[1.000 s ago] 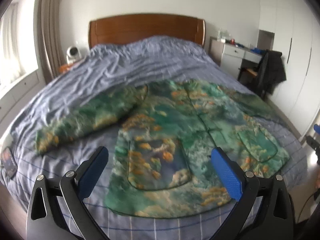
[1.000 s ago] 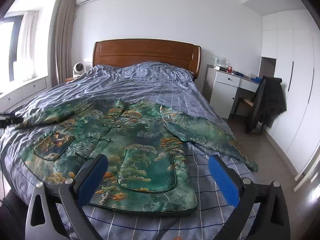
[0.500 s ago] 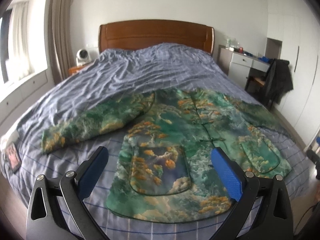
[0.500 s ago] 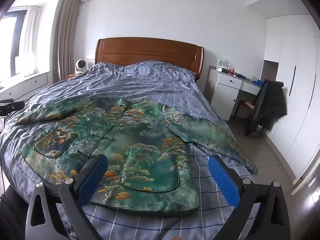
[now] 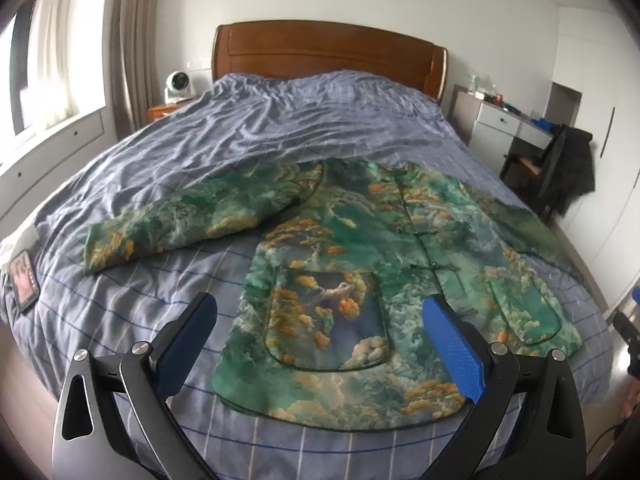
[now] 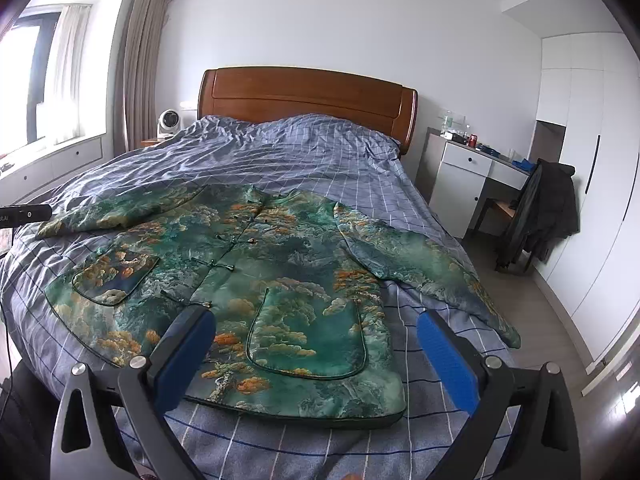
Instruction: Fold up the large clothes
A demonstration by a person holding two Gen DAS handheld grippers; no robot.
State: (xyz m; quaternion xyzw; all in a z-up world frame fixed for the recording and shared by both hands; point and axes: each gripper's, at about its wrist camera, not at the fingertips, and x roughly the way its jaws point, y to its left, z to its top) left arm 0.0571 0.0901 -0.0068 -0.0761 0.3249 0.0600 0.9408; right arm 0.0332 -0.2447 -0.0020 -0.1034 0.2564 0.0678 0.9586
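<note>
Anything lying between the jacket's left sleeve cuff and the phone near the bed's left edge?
Nothing; in the left wrist view only bare blue checked duvet separates the sleeve cuff of the green patterned jacket from the phone.

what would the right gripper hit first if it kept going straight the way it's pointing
Probably the green patterned jacket spread on the bed, near its right patch pocket. The right gripper is open, nothing lies between, though depth is uncertain.

No readable text anywhere – only faint pale letters on a black device (image 6: 24, 215) at the left edge of the right wrist view, too small to make out.
</note>
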